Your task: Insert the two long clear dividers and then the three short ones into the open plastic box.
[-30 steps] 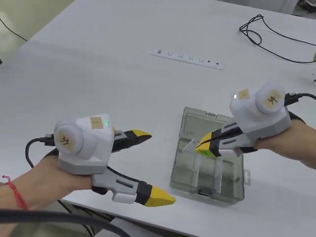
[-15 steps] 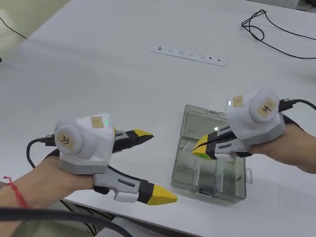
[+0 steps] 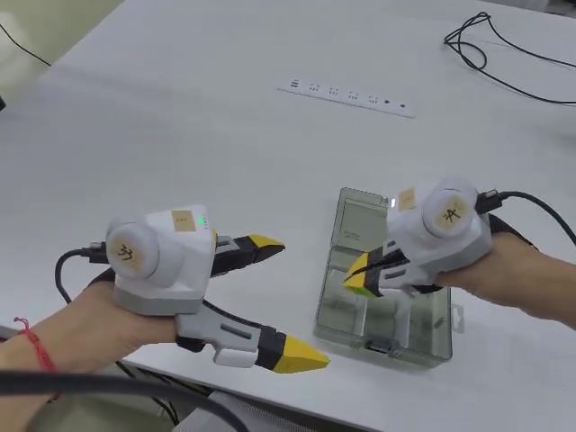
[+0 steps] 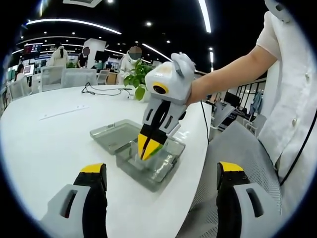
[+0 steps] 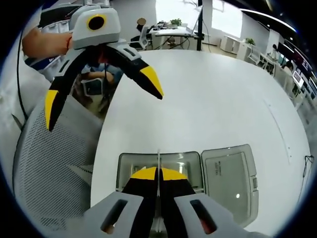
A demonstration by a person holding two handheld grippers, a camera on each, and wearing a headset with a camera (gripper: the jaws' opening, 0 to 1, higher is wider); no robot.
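right claw [image 3: 355,273]: pressed together on a thin clear divider [image 5: 158,157], tips pointing down, directly over the base of the open plastic box [image 3: 382,349]. divider: edge-on in the right gripper view, upright, parallel to the hinge line between base and lid [image 3: 358,219]; long or short, not to be told. box: on the table [image 3: 180,135] near its front edge, lid laid flat on the far side, what look like clear pieces upright inside. left claw [image 3: 290,301]: spread wide, empty, beside the box and apart from it, at the table's front edge. nearer of the two to the slots: right. likely need: straight descent, sheet kept parallel to the walls.
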